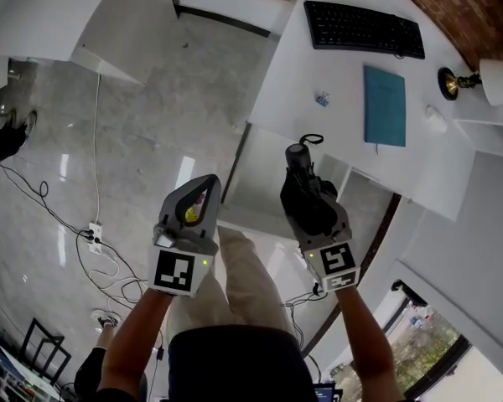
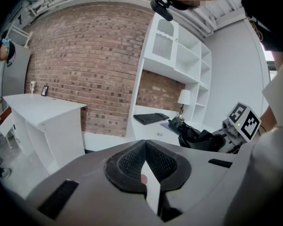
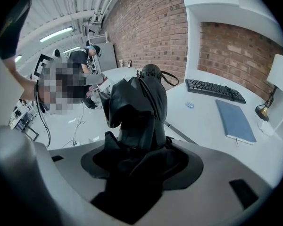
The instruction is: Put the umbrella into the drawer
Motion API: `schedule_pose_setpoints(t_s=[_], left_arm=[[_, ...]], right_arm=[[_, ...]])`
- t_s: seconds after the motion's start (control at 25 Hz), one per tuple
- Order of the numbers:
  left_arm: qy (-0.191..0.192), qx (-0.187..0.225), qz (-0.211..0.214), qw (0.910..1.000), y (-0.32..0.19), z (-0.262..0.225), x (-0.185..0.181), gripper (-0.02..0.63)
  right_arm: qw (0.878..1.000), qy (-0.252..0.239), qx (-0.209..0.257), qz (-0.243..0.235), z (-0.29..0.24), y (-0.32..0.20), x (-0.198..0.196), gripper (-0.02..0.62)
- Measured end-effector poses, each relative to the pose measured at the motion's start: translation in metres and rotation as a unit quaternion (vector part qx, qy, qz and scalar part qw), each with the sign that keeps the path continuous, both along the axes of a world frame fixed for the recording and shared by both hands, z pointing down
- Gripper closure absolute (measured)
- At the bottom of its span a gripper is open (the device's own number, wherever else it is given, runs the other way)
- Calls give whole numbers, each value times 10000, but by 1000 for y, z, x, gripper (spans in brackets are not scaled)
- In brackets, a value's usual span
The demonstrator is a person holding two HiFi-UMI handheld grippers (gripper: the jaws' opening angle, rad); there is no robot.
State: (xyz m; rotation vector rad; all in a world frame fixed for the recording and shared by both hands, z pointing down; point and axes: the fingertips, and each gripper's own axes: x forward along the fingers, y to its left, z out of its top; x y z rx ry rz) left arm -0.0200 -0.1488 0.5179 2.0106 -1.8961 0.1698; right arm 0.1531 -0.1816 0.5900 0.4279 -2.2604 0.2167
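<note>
Umbrella [image 1: 301,172]: black, folded, clamped by the right gripper [image 1: 312,212]. In the right gripper view the jaws are closed on the bunched fabric of the lower part, which fills the space between the pads. The rest of the umbrella [image 3: 139,105] projects forward beyond the jaw tips, with the round handle and wrist loop at the far end.

Left gripper [image 1: 204,191]: jaws closed. In the left gripper view the tips [image 2: 144,143] meet and no object sits between them.

Both forearms reach forward from the lower edge of the head view, roughly parallel. The two grippers are level with each other and apart, with their marker cubes facing up toward the camera. The person's legs show between and below them.

Beneath the right gripper and the umbrella, a white drawer [image 1: 256,178] stands pulled out from the white desk [image 1: 335,69]. The umbrella is above the drawer's right side; contact with it cannot be determined.

Farther off, on the desk: a blue notebook [image 1: 384,105], a black keyboard [image 1: 365,28] and a lamp [image 1: 478,80]. Cables [image 1: 92,234] lie on the floor at left.
</note>
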Motion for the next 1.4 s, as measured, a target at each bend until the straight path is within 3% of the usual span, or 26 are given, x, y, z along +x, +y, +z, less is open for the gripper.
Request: schedule_pose_setpoints(t_s=[0.4,0.8,1.4], left_arm=[[-131,-229,305,9992,-9,53,5,588],[-35,-262,-114,9996,-18,85,-23,588],[25,-498,47,9987,-26,147,-17,588]], right_arm=[[9993,106,94,-349,44,-6,-7,339],[9985,225,-16,-505,80,-9,-7,339],[9972,540,-147,-495,156,-22,-5,339]])
